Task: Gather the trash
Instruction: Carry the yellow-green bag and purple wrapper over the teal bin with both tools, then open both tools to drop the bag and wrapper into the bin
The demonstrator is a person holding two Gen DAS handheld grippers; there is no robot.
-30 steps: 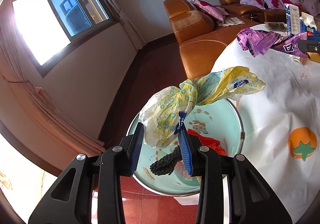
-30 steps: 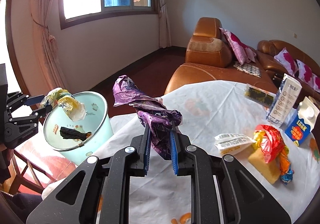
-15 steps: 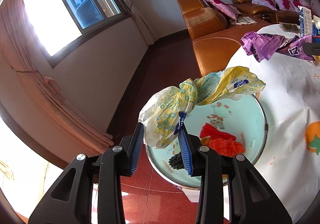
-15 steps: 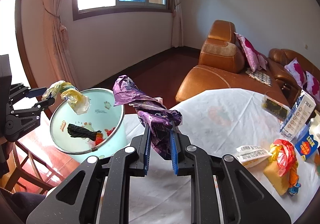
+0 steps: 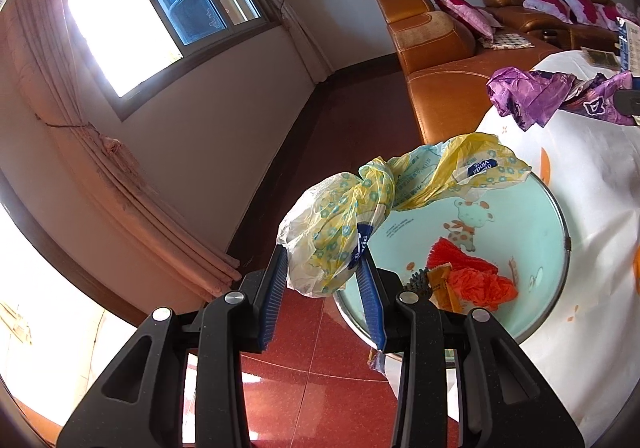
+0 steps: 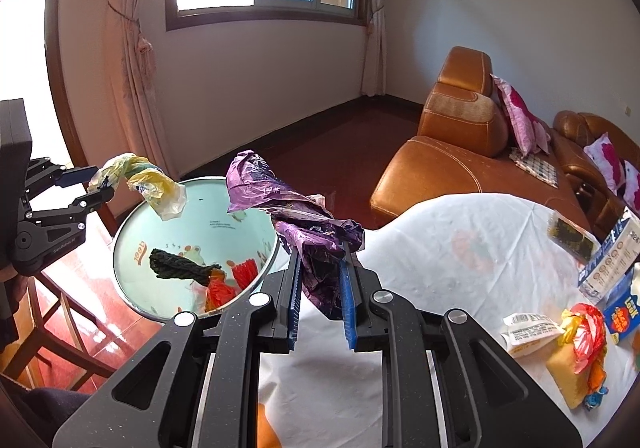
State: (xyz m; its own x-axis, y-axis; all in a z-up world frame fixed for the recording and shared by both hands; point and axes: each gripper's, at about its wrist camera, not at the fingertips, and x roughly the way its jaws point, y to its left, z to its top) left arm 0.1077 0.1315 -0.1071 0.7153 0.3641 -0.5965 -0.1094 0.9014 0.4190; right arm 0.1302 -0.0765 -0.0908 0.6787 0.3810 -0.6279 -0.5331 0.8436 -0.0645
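Both grippers carry crumpled wrappers beside the open trash bin.

The left gripper (image 5: pixel 324 264) has its jaws clamped on a yellow-and-white plastic bag (image 5: pixel 384 200), whose knotted length runs forward from the jaws and hangs over the near rim of the pale green bin (image 5: pixel 560 216). Ahead of and below those jaws, inside the bin, lie a red-orange wrapper (image 5: pixel 472 276) and a dark knitted scrap (image 6: pixel 180 268). The right gripper (image 6: pixel 320 276) has its jaws closed on a purple foil wrapper (image 6: pixel 292 208), which rises forward and leftward from the jaws and reaches across the bin's rim. To the right of the right jaws, on the white-covered bench (image 6: pixel 460 248), sit cartons (image 6: pixel 612 256) and a red-and-yellow wrapper (image 6: pixel 584 332).
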